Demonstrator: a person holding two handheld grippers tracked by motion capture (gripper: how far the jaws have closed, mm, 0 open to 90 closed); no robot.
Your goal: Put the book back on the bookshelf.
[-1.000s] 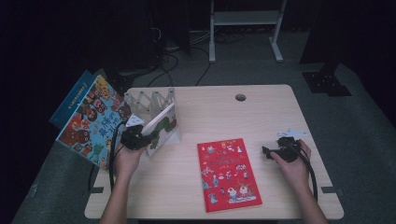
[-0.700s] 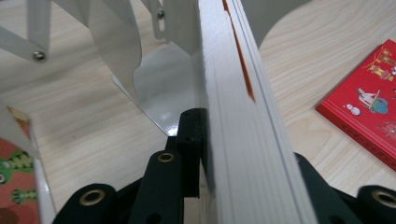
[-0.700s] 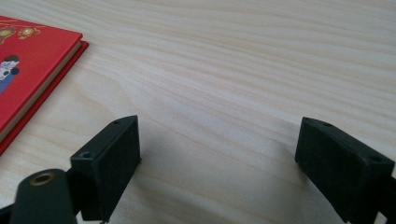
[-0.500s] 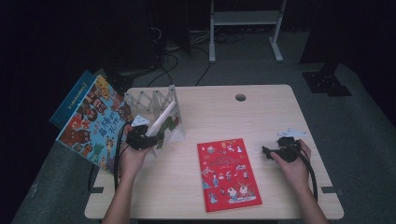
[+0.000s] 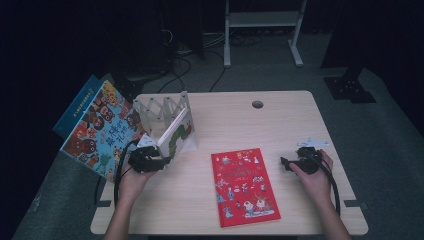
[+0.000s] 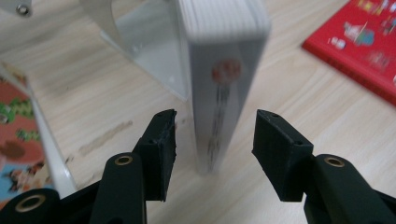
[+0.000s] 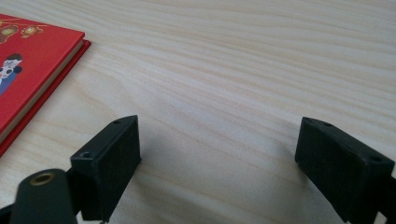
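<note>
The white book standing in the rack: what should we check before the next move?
1. Left gripper let go of the white upright book: ok, its jaws have just been opening and gaps show on both sides of the spine.
2. Book standing in the clear zigzag rack: ok, though it leans.
3. Will it stay up alone: cannot tell.
4. Red picture book lying flat on the pale wooden table: ok.
5. Right gripper open, nothing between its jaws: ok.
</note>
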